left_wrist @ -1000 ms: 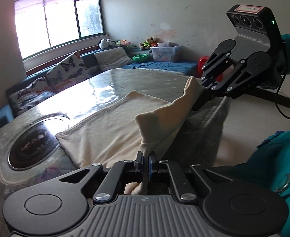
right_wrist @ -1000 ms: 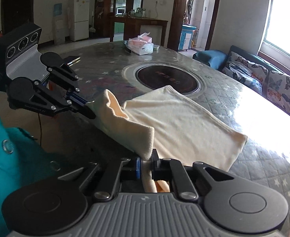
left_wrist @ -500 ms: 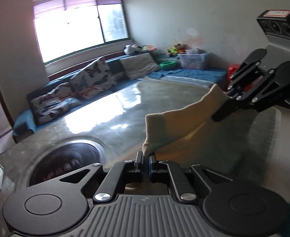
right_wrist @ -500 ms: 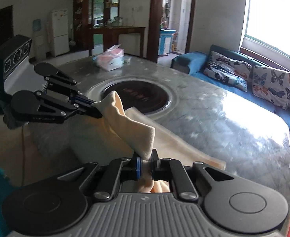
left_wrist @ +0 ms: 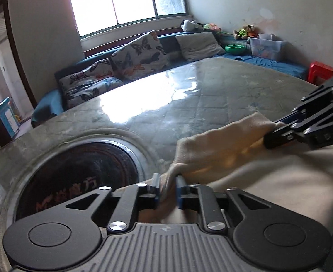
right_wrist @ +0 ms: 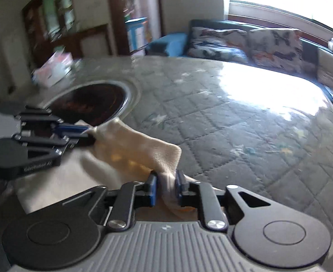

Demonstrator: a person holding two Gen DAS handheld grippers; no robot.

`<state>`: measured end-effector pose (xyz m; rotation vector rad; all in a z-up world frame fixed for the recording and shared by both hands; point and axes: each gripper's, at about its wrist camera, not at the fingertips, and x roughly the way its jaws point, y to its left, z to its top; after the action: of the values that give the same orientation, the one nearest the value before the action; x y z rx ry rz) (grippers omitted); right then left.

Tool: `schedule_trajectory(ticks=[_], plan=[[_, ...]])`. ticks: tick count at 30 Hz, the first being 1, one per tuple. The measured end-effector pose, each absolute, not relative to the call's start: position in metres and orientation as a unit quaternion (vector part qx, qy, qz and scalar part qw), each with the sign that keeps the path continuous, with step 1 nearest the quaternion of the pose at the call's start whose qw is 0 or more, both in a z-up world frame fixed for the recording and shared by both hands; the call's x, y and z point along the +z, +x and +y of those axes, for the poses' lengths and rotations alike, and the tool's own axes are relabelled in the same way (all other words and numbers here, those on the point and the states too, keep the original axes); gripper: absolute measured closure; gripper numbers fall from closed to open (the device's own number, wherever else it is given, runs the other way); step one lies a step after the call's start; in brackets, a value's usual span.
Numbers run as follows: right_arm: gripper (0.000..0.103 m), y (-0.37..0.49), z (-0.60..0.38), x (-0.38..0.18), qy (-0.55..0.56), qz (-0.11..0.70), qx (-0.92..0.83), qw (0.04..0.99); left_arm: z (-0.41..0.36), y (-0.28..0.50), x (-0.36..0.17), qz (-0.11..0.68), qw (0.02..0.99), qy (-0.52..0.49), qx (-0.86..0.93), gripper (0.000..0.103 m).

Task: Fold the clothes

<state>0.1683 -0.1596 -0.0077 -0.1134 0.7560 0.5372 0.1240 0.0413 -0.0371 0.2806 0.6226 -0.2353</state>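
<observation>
I have the cream cloth pinched at two corners of one edge, which hangs taut between my grippers above the tabletop. The left gripper has its jaws parted slightly, with a fold of the fabric caught between the blue pads. The right gripper shows the same: jaws a little apart, a bunched corner between them. The rest of the cloth drapes down toward me and lies on the near part of the tabletop.

Just beyond the lifted edge on the left sits the round dark inset burner, its metal rim close to the left corner of the cloth. Past that, the quilted surface runs wide and bare to its far curved edge, with glare from the window across it. A sofa with butterfly cushions lines the far side.

A tissue box stands near the tabletop's far left edge, blurred. By the wall a clear plastic bin holds things I cannot make out, beside a green bowl.
</observation>
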Motion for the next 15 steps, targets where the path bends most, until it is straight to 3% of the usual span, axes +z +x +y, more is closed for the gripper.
schedule_trajectory(ticks=[8, 15], plan=[[0.085, 0.150, -0.160, 0.013, -0.039, 0.335, 0.280, 0.899, 0.067, 0.095, -0.002, 0.289, 0.952, 0.075, -0.071, 0.073], [0.084, 0.159, -0.112, -0.010, -0.083, 0.345, 0.303, 0.884, 0.064, 0.052, -0.006, 0.302, 0.947, 0.063, -0.093, 0.065]])
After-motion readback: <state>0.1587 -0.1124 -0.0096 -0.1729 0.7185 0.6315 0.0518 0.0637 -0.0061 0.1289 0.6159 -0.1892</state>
